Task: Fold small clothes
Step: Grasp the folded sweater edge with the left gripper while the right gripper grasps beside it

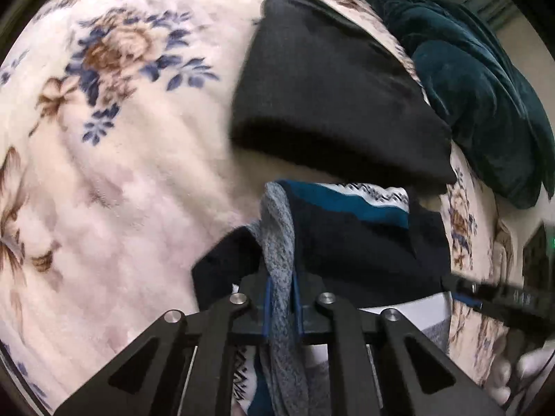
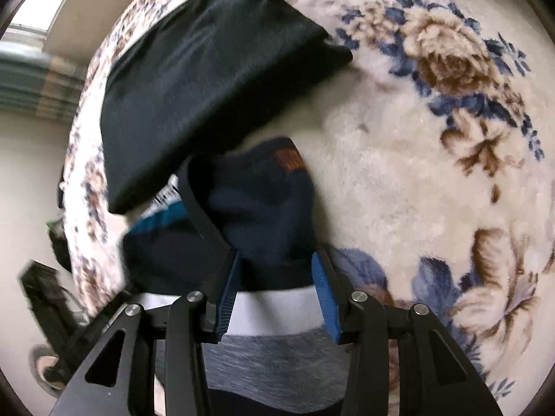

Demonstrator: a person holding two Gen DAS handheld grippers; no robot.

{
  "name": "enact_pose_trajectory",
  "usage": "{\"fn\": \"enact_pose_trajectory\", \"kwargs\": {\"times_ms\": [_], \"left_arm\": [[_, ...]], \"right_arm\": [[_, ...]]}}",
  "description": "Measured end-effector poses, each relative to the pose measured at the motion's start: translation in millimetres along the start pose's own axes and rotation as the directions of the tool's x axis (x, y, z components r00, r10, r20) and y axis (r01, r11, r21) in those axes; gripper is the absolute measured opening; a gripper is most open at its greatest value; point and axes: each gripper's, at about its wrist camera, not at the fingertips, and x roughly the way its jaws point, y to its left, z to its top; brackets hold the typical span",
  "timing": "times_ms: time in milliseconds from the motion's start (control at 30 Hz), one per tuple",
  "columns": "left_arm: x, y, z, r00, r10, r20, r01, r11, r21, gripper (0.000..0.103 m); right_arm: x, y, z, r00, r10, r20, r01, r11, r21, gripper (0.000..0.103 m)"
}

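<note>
Left view only: we see a teal cushion beyond the black garment.
Left claw: clamped on the sock's grey cuff.
Right claw: wide, straddling the sock.

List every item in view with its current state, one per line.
left claw: shut on the grey knit fabric
right claw: open, astride the navy garment, not clamped
navy garment: crumpled, partly lifted, unfolded
grey knit fabric: pinched, bunched between the fingers
black folded cloth: folded flat on the blanket
teal velvet cloth: heaped at the edge
floral blanket: spread out
</note>
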Motion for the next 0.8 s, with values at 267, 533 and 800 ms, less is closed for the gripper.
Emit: {"fn": "enact_pose_trajectory", "kwargs": {"times_ms": [267, 533, 800], "left_arm": [[-32, 22, -22, 0.978, -0.199, -0.066, 0.189, 0.973, -0.133, 0.041], [-16, -11, -45, 0.999, -0.022, -0.045, 0.025, 0.997, 0.071, 0.012], [-44, -1, -50, 0.993, -0.085, -0.080, 0.089, 0.995, 0.048, 0.023]], "right_arm": [[-16, -13, -24, 1.000, 0.020, -0.022, -0.020, 1.000, -0.006, 0.045], [-1, -35, -52, 0.993, 0.046, -0.105, -0.040, 0.998, 0.057, 0.049], [-24, -47, -77, 0.992, 0.063, -0.105, -0.061, 0.998, 0.023, 0.057]]}}
